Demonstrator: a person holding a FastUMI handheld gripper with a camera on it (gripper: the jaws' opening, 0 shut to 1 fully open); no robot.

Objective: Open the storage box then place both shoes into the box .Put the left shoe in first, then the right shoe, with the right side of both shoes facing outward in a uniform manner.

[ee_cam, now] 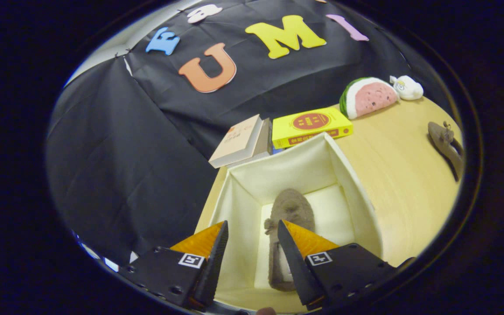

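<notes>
A cream fabric storage box (348, 175) stands open on the wooden table, right below my fingers. One brown suede shoe (290, 210) lies on the box's floor, toe pointing away from me, its heel partly behind my right finger. My gripper (252, 229) hovers above the box's near end, open, with nothing between its fingers. The second brown shoe (444, 142) lies on the table far off to the right, beyond the box.
Behind the box lie a yellow book (311, 124) and a tan book (239, 141). A watermelon-slice plush (368, 96) and a small white plush (407, 87) sit at the table's back right. The table (400, 183) stretches right of the box.
</notes>
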